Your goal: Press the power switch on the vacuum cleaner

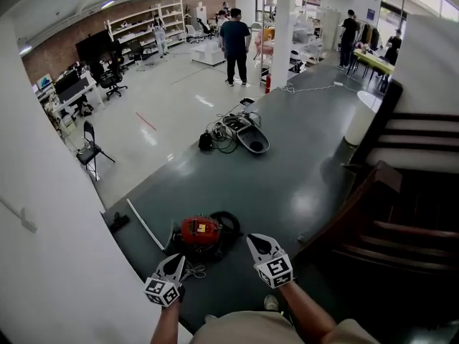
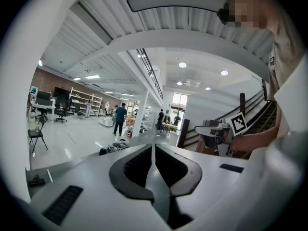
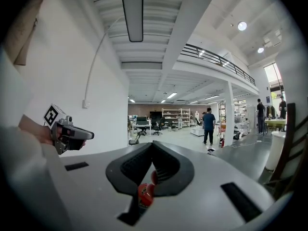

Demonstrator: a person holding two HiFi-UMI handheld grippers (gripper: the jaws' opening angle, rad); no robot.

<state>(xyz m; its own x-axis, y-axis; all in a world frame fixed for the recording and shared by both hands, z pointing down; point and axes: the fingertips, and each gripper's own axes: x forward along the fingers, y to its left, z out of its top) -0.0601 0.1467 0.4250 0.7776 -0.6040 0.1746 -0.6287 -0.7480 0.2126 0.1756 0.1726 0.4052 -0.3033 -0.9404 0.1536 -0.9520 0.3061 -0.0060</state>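
Observation:
The red vacuum cleaner (image 1: 200,231), with a black hose coiled behind it, sits on the dark floor just ahead of me. My left gripper (image 1: 174,259) hovers near its left front, jaws shut and empty. My right gripper (image 1: 253,239) is held to the vacuum's right, also shut and empty. In the left gripper view the jaws (image 2: 153,149) meet along a line, and the right gripper's marker cube (image 2: 237,123) shows to the right. In the right gripper view the tips (image 3: 153,146) touch. A bit of the red vacuum (image 3: 145,193) shows through the slot below them. The power switch cannot be made out.
A white rod (image 1: 144,224) lies on the floor left of the vacuum. Farther ahead lie a grey device with tangled cables (image 1: 244,132) and a black bag (image 1: 205,142). A wooden staircase (image 1: 401,213) stands at the right, a white wall (image 1: 50,242) at the left. A person (image 1: 235,43) stands far back.

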